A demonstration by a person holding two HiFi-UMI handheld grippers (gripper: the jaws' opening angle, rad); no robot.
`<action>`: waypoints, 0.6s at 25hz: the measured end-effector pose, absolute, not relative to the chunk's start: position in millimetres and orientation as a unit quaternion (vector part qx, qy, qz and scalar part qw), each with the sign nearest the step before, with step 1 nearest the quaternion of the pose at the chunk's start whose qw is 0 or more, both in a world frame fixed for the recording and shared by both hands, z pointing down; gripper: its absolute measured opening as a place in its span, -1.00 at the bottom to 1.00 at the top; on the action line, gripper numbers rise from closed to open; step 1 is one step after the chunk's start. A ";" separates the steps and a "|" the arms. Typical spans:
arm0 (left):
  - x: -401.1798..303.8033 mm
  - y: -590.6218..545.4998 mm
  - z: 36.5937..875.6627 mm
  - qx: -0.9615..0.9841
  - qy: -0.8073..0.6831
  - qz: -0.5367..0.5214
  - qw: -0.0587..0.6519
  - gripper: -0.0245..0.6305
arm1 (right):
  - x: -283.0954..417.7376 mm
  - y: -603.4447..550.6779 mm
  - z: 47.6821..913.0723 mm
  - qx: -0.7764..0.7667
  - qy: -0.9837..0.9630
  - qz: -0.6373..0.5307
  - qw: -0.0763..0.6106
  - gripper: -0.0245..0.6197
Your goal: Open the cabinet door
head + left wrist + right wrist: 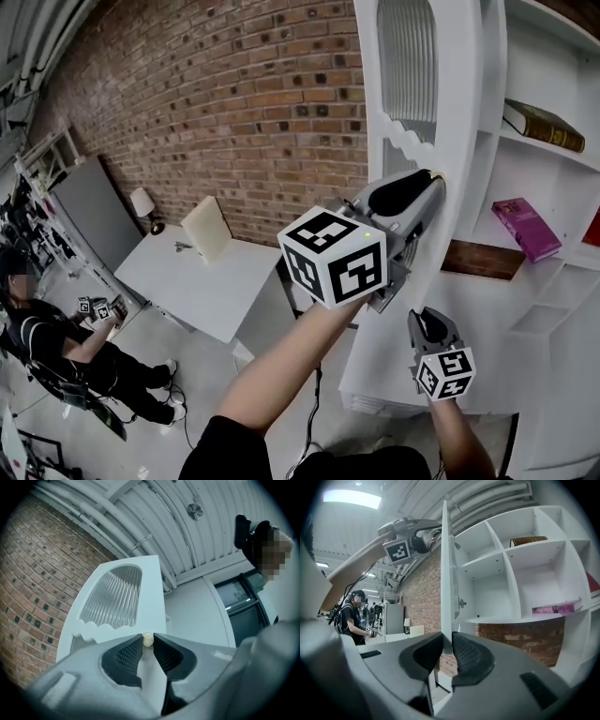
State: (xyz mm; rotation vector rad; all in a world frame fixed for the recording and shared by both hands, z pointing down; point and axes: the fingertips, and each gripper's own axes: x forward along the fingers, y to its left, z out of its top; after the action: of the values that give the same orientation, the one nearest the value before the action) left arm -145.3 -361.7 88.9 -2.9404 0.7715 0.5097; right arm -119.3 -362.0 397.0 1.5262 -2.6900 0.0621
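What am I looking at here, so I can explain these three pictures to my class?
A person holds a two-jaw gripper in each hand. The head view looks down from their head; the other two ride on the grippers. The left gripper pinches the small knob of the white cabinet door, already swung open. The right gripper appears to clamp the door's edge lower down. Inside, the shelves hold a pink book and a brown book.

Cabinet door (459,141) stands left of the shelves (531,183).
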 end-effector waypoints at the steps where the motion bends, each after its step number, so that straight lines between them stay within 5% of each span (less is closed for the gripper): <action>1: -146.6 -361.6 88.8 -0.955 0.246 0.162 0.030 -0.68 | -120.6 -361.8 396.3 0.498 -0.866 0.020 0.024 -0.72; 15: -172.1 -356.6 86.0 -0.970 0.185 0.157 0.025 -0.68 | -146.5 -353.8 392.0 0.556 -0.831 0.018 0.018 -0.73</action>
State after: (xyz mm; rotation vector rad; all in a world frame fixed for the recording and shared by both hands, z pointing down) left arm -172.1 -356.6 86.0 -3.0000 0.5709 0.4858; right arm -146.5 -353.8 392.0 1.7264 -2.5815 0.0560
